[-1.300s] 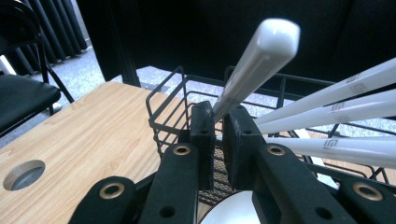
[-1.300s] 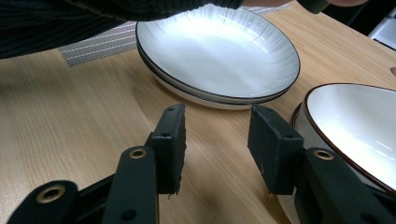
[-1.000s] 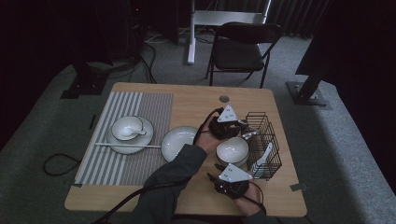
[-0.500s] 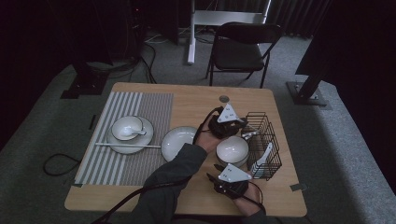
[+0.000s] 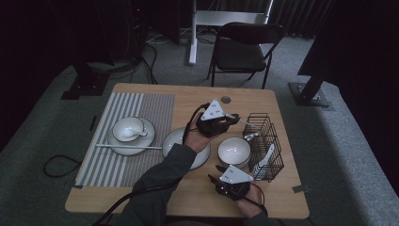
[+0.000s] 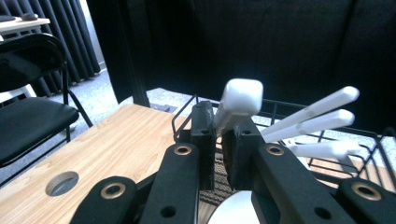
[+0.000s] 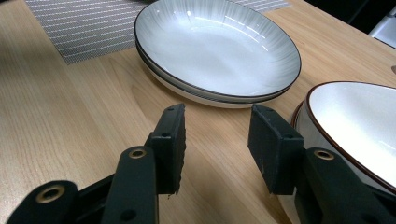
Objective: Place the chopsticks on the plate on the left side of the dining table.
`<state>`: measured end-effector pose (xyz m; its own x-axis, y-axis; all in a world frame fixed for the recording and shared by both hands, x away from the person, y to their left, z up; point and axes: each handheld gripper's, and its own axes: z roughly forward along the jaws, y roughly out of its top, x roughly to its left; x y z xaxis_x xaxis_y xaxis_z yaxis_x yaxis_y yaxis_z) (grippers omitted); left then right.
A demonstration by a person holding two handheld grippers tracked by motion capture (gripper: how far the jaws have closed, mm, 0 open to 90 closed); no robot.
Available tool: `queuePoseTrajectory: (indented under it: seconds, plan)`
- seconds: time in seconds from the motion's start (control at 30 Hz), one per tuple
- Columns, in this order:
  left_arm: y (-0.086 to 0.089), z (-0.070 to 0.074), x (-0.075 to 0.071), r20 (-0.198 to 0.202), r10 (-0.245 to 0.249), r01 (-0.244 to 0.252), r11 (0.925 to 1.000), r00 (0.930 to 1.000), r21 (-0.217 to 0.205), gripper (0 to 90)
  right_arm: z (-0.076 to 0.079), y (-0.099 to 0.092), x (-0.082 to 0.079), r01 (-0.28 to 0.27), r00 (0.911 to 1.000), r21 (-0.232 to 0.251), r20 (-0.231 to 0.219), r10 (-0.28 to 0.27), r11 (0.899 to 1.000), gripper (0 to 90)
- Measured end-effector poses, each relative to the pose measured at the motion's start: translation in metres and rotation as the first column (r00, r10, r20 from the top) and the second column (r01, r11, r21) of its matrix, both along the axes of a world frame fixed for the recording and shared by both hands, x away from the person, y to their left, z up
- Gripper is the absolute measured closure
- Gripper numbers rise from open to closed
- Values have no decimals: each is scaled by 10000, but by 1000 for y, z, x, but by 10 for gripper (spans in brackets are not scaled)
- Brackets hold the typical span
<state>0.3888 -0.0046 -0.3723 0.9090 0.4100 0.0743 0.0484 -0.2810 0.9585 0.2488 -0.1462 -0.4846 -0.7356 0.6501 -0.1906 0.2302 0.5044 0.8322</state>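
My left gripper (image 6: pixel 219 135) is shut on the handle of a white spoon (image 6: pixel 238 100), which sticks up between the pads. In the high view the left gripper (image 5: pixel 230 120) hovers beside the black wire basket (image 5: pixel 266 146), with the spoon (image 5: pixel 243 122) pointing toward it. More white spoons (image 6: pixel 317 116) stand in the basket (image 6: pixel 280 105). Low over the table's near edge, my right gripper (image 7: pixel 217 140) is open with nothing between its pads. From above, the right gripper (image 5: pixel 219 170) lies just in front of the brown-rimmed bowl (image 5: pixel 234 151).
A stack of grey plates (image 7: pixel 215 46) lies ahead of the right gripper, with the bowl (image 7: pixel 355 121) to its right. On the striped placemat (image 5: pixel 141 108) sit a plate with a small bowl (image 5: pixel 131 134) and a chopstick (image 5: pixel 127 147). A chair (image 5: pixel 244 52) stands beyond the table.
My left gripper has risen a little and drawn back from the basket with the spoon in it. The right gripper has not moved.
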Motion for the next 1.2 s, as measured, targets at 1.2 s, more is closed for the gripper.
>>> queuePoseTrajectory:
  seconds: [1.2]
  plan:
    - [178,1,-48,-368,2265,-2279,9730,9733,-366,842,49,32,32,-550,9954,-614,752,596,9966,567]
